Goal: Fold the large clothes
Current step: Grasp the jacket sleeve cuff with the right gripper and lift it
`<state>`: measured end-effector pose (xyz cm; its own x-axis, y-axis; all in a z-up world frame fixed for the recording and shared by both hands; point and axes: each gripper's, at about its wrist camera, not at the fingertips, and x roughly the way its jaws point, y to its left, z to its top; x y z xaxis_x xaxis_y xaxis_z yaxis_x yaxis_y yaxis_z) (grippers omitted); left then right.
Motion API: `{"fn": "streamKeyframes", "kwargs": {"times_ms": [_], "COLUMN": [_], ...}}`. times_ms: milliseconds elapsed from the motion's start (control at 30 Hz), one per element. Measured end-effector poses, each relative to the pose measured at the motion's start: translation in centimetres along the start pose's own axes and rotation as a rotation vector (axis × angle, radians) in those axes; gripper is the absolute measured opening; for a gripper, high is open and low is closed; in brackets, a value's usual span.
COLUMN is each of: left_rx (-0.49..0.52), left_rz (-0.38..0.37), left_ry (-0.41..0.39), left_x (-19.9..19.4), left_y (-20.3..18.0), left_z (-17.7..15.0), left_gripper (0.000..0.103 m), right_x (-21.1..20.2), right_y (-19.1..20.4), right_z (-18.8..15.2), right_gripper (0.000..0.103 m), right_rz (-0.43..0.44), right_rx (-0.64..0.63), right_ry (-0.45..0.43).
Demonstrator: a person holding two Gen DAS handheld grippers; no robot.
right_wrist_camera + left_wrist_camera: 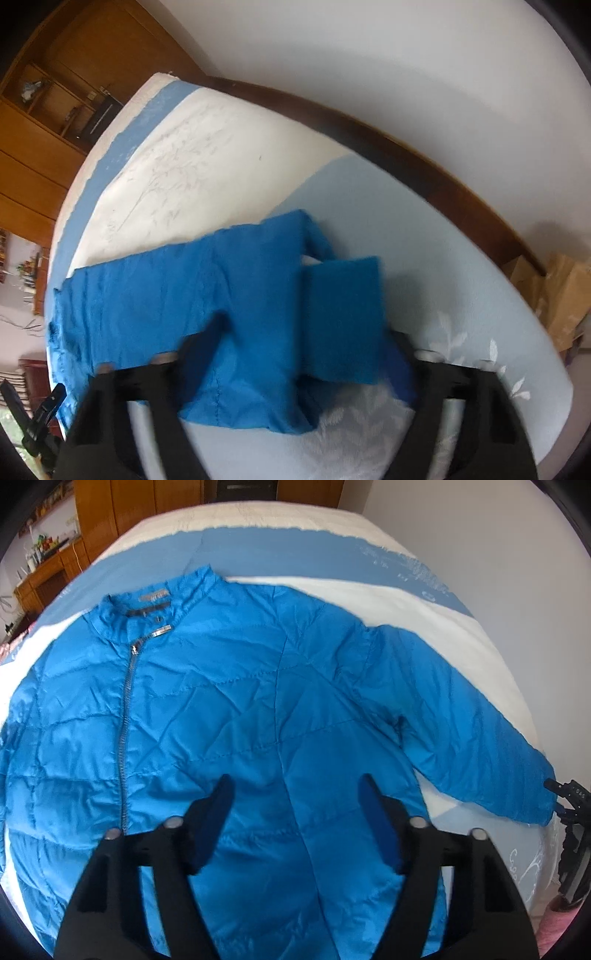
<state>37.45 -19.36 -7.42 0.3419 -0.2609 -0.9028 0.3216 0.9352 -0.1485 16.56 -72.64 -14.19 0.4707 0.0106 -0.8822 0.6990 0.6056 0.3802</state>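
Note:
A bright blue quilted jacket (229, 701) lies front up on the bed, zipper closed, collar toward the far side. In the left wrist view its sleeve (461, 731) stretches out to the right. My left gripper (297, 794) hangs open just above the jacket's lower body, and nothing is pinched between its blue pads. In the right wrist view the sleeve end (229, 332) lies between the fingers of my right gripper (306, 328), which stand well apart. A flat blue panel (341, 317) sits by the right finger. The picture is blurred.
The bed has a white and pale blue sheet (332, 554) and a dark wooden frame (406, 162) against a white wall. Wooden cupboards (122, 509) stand beyond the bed. A black device (570, 797) shows at the sleeve's cuff. Brown paper bags (561, 295) stand by the bed.

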Motion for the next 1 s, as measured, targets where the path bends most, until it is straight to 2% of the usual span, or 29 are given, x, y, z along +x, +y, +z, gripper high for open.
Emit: {"fn": "streamKeyframes", "kwargs": {"times_ms": [67,133,200,300,400,500,600,700,833,1000], "left_rx": [-0.007,-0.013,-0.027,-0.034,-0.039,-0.048,-0.070,-0.094,-0.124,-0.156], "left_rz": [0.000,0.002,-0.006,-0.001,0.008,0.012,0.008,0.007,0.012,-0.017], "left_ry": [0.008,0.014,0.013,-0.011,-0.039,-0.056,-0.073,-0.083,-0.105,-0.124], "left_x": [0.7,1.1,1.1,0.3,-0.7,-1.6,-2.3,-2.9,-3.8,-4.3], "left_y": [0.5,1.1,1.8,2.7,3.6,4.5,6.0,7.5,9.4,11.0], "left_z": [0.2,0.3,0.5,0.6,0.8,0.8,0.7,0.5,0.5,0.4], "left_gripper": [0.059,0.051,0.050,0.050,0.051,0.052,0.052,0.053,0.054,0.065], "right_x": [-0.1,-1.0,-2.6,-4.5,-5.3,-4.7,-3.3,-2.1,-0.7,2.1], "right_y": [0.4,2.0,4.3,9.6,15.6,21.1,26.0,30.2,34.0,38.9], "right_z": [0.3,0.4,0.2,-0.1,-1.0,-2.4,-3.8,-5.8,-8.1,-10.7], "right_gripper": [0.038,0.029,0.028,0.028,0.028,0.028,0.028,0.028,0.028,0.029], "right_rz": [0.077,0.123,0.154,0.263,0.291,0.308,0.269,0.268,0.290,0.308], "right_rx": [0.017,-0.010,-0.060,-0.179,-0.318,-0.420,-0.517,-0.614,-0.714,-0.796], "right_ry": [0.013,-0.025,-0.085,-0.151,-0.179,-0.156,-0.158,-0.145,-0.106,-0.050]}}
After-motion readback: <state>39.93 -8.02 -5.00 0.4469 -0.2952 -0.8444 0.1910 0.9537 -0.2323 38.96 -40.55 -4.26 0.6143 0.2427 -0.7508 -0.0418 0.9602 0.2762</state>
